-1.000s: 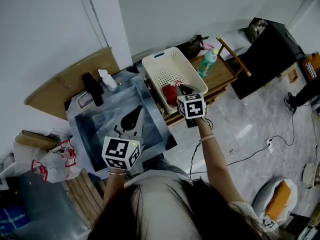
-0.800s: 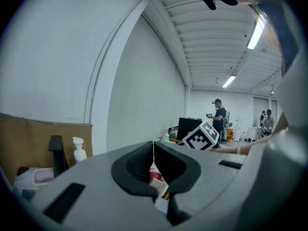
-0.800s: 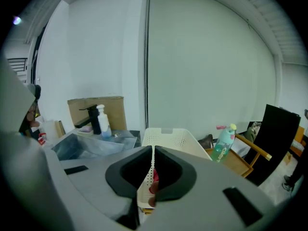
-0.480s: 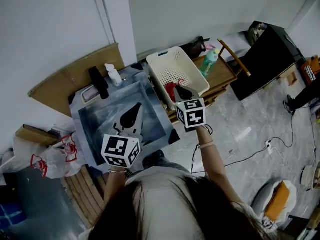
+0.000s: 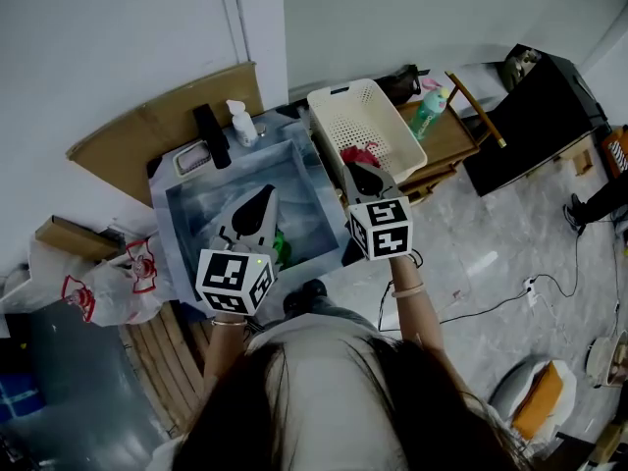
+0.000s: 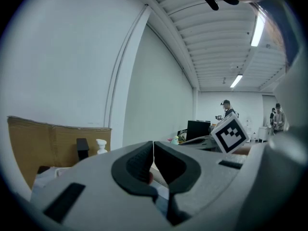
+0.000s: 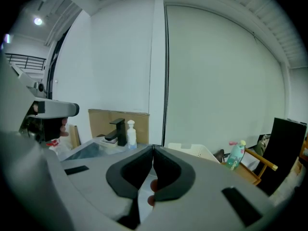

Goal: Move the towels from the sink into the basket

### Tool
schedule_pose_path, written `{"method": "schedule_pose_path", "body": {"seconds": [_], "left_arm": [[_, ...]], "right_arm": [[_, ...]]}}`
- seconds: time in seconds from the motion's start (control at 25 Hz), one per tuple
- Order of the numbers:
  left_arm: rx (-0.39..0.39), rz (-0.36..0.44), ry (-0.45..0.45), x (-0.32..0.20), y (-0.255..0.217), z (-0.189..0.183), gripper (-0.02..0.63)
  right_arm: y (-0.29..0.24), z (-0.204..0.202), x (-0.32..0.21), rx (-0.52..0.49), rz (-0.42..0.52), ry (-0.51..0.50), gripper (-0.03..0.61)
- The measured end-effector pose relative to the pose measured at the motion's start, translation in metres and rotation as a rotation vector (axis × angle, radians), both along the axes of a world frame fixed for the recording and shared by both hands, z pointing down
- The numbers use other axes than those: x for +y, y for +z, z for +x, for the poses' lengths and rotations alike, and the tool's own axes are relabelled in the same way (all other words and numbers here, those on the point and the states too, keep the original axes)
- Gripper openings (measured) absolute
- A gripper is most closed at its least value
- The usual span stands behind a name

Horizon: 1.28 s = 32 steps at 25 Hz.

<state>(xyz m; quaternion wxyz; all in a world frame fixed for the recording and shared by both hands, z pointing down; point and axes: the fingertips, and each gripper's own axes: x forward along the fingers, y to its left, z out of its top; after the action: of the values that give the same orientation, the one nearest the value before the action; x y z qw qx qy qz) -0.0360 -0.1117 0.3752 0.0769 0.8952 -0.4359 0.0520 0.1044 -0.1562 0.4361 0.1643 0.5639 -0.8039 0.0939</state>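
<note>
A steel sink [image 5: 186, 199] stands by the wall with a white basket [image 5: 365, 116] on its right. A red towel [image 5: 361, 155] lies in the basket. A green towel [image 5: 283, 248] shows in the sink's near right corner, partly hidden by my left gripper [image 5: 263, 196]. That gripper hovers over the sink, shut and empty, its tips touching in the left gripper view [image 6: 153, 143]. My right gripper [image 5: 353, 168] hangs at the basket's near edge; its jaws have just closed with nothing between them [image 7: 153, 148].
A black faucet [image 5: 210, 135] and a white soap bottle [image 5: 239, 123] stand behind the sink. A green bottle [image 5: 429, 114] sits on the wooden shelf [image 5: 461, 140] right of the basket. Cardboard [image 5: 147, 126] leans on the wall; a black cabinet [image 5: 530, 106] is further right.
The right gripper has drawn back from above the red towel to the basket's near edge. The left gripper shifted slightly over the sink. The green towel has come into sight.
</note>
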Motion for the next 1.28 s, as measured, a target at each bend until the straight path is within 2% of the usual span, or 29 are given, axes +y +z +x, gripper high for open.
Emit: {"method": "schedule_pose_path", "body": {"seconds": [0.6, 1.28], "left_arm": [[-0.004, -0.004, -0.1, 0.006, 0.001, -0.04, 0.011], [0.0, -0.024, -0.226, 0.014, 0.009, -0.083, 0.011]], "right_arm": [[-0.015, -0.063, 0.016, 0.021, 0.083, -0.133, 0.026], [0.008, -0.132, 0.027, 0.01, 0.017, -0.333, 0.026]]}}
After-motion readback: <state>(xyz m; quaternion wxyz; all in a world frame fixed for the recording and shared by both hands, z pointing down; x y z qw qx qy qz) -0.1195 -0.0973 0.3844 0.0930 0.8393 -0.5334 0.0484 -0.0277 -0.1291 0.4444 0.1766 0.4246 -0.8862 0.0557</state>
